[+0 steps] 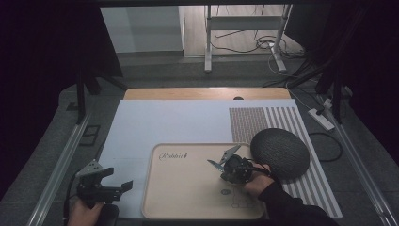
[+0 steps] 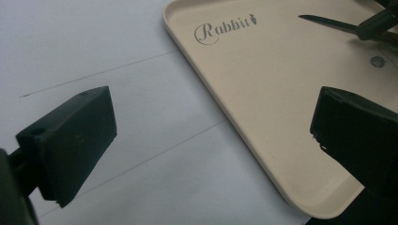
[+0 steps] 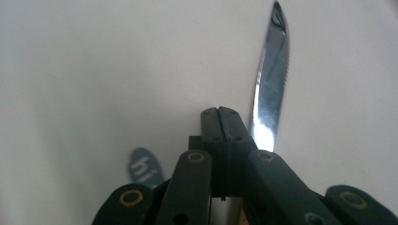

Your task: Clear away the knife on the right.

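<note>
This looks like a lab or recording studio: black curtains (image 1: 42,56) enclose a wooden table (image 1: 207,93) covered by a white sheet (image 1: 164,122), with loose cables (image 1: 263,44) (and a white power strip (image 1: 321,118)) on the grey carpeted floor (image 1: 164,70) beside a metal stand (image 1: 244,28).

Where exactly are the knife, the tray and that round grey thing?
knife (image 3: 271,89): right gripper view, middle of the blade.
tray (image 2: 244,117): left gripper view, its raised rim.
round grey thing (image 1: 280,153): high view, middle of its domed top.
</note>
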`<action>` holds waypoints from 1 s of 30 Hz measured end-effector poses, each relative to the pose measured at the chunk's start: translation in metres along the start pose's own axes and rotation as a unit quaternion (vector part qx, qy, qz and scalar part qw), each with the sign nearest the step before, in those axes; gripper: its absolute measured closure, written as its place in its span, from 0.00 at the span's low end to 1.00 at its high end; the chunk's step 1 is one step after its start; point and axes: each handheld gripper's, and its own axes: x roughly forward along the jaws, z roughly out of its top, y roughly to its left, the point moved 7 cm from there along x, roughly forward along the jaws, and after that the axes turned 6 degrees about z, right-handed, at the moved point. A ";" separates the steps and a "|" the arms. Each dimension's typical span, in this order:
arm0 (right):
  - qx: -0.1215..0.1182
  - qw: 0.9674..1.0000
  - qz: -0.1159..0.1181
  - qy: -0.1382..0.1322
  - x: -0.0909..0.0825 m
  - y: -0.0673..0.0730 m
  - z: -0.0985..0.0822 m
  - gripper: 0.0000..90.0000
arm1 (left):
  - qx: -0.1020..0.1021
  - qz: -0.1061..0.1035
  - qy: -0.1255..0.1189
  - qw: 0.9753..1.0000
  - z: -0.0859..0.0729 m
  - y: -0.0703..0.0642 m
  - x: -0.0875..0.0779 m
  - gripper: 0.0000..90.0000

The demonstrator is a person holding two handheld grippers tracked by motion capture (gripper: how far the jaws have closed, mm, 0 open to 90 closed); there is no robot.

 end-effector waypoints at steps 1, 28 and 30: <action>0.001 1.000 -0.006 0.007 0.002 -0.002 -0.001 1.00 | 0.000 0.000 0.000 1.000 0.000 0.000 0.000 0.01; 0.109 0.993 -0.039 0.004 -0.034 -0.053 -0.055 1.00 | 0.000 -0.002 -0.002 1.000 0.000 0.000 0.000 0.01; 0.104 0.994 -0.037 -0.002 -0.035 -0.052 -0.053 0.98 | -0.001 -0.003 -0.001 1.000 0.000 0.000 0.000 0.01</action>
